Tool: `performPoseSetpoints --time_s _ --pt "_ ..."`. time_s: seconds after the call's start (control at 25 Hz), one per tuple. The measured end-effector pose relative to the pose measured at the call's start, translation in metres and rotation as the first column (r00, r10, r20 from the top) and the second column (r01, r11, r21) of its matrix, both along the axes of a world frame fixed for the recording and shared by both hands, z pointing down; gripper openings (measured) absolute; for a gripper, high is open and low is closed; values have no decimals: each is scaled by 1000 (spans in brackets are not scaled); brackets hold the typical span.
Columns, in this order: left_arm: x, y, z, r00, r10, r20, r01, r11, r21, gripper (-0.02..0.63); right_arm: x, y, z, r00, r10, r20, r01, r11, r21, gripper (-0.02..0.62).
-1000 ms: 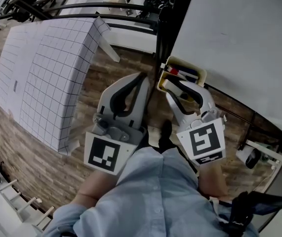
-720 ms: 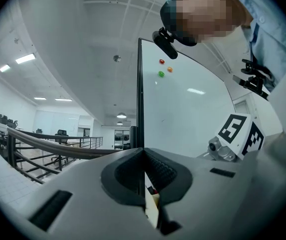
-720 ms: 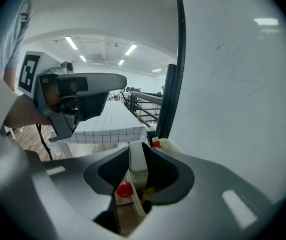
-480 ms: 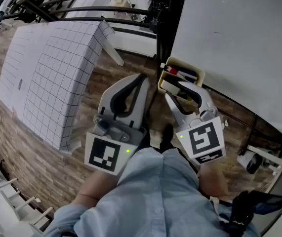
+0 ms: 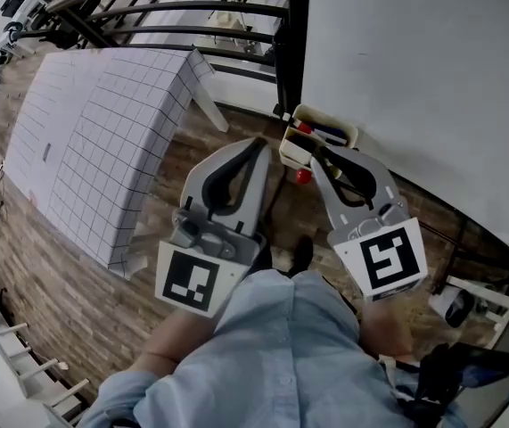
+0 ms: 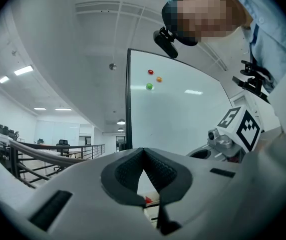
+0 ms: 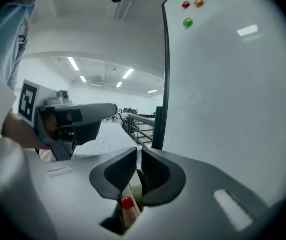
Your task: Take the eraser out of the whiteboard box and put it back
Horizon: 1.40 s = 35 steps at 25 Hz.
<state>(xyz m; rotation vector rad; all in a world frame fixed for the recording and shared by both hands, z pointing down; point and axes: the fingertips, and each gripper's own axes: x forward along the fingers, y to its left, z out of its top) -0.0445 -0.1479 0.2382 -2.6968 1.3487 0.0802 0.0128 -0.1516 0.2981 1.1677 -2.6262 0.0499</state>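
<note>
The cream whiteboard box (image 5: 347, 133) hangs at the whiteboard's (image 5: 414, 69) lower edge, with markers inside. My right gripper (image 5: 321, 152) hovers just above the box's near end. Its jaws are closing. In the right gripper view a thin pale block with a dark edge, the eraser (image 7: 135, 180), sits pinched between the pads (image 7: 155, 176). A small red round thing (image 5: 303, 176) shows below the jaws, by the box. My left gripper (image 5: 258, 143) is held beside the box on the left, shut with nothing in it (image 6: 143, 156).
A big grid-lined panel (image 5: 94, 132) leans at the left over the wood floor. Black railings (image 5: 192, 12) run along the back. Coloured magnets (image 7: 187, 22) stick high on the whiteboard. The person's shirt (image 5: 281, 355) fills the bottom of the head view.
My right gripper has risen out of the box and its jaws have drawn together. The red thing under it has come into sight. The left gripper has lifted slightly.
</note>
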Motion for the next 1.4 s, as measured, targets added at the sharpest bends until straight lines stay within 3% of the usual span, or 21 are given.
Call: performPoseSetpoints --time_s 0.16,0.52,1.4 --pt "3 11 -11 1000 -8 -6 8 1000 27 -2 9 10 -29 997 -2 83 -4 997 72 3" --pt "11 33 -26 1000 -19 -7 19 997 70 -2 23 30 -61 992 -17 123 -4 986 164 0" --pt "13 46 -28 999 -33 3 33 996 81 -2 21 40 -65 990 -40 134 17 985 174 0"
